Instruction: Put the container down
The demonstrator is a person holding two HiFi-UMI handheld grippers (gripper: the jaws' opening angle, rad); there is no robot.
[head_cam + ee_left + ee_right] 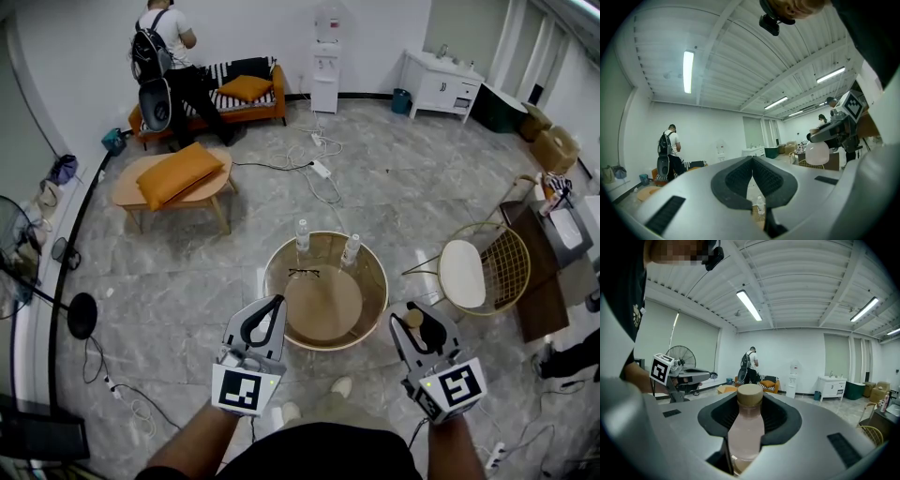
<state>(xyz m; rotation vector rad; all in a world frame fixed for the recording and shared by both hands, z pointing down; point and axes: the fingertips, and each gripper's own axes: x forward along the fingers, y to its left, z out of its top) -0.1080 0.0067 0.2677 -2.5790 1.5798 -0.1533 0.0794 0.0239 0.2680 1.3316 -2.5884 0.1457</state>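
Note:
My right gripper (421, 326) is shut on a pale translucent container (746, 430) with a tan cap (750, 395), held upright over the floor to the right of the round wooden table (279, 255). The cap (413, 319) shows between the fingers in the head view. My left gripper (275, 306) hovers at the table's near left edge, its pads (740, 177) touching at the tips with nothing between them. From the left gripper view the right gripper (833, 132) and its container (817, 153) appear at the right.
Two clear bottles (303, 235) (351, 249) and a pair of glasses (303, 273) are on the round table. A wire chair with a white seat (464, 273) stands right of it. Cables (323, 173) cross the floor; a coffee table with an orange cushion (175, 174) and a person (171, 52) are farther back.

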